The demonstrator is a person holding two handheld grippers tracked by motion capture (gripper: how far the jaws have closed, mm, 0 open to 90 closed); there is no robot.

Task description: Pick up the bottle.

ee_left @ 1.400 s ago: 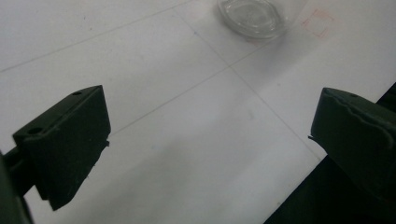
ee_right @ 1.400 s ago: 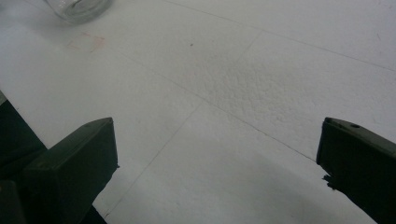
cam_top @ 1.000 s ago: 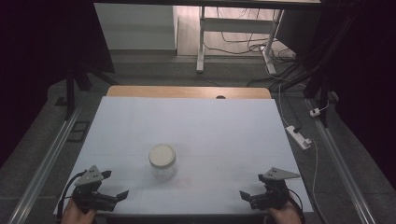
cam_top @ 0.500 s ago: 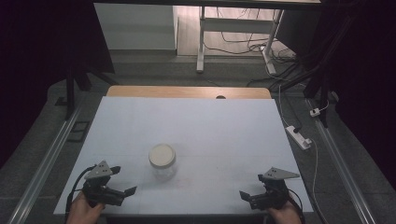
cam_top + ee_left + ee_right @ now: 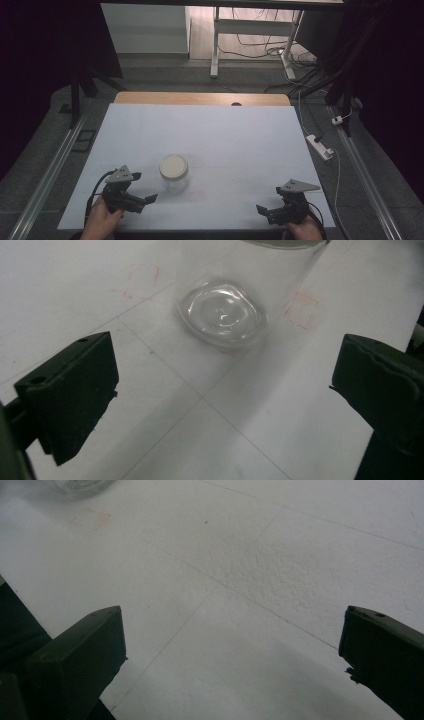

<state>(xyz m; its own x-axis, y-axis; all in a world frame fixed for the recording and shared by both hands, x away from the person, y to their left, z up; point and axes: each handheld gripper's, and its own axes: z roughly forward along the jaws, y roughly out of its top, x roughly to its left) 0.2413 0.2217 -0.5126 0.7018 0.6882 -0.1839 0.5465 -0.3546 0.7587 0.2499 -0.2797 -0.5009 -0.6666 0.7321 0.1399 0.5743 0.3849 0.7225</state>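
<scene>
A clear glass jar (image 5: 174, 172) with a pale lid stands upright on the white table (image 5: 225, 135), toward the near left part of it. The left gripper (image 5: 145, 201) sits just to the near left of the jar, held by a hand (image 5: 100, 220) at the table's near edge, its jaws spread wide and pointing toward the jar without touching it. Seen from the left gripper view, the jar's glass base (image 5: 222, 312) lies a little beyond the gap between the two black jaws, next to faint red marks on the tabletop. The right gripper (image 5: 265, 212) rests near the near right corner, well apart from the jar, its jaws also spread wide over bare table.
</scene>
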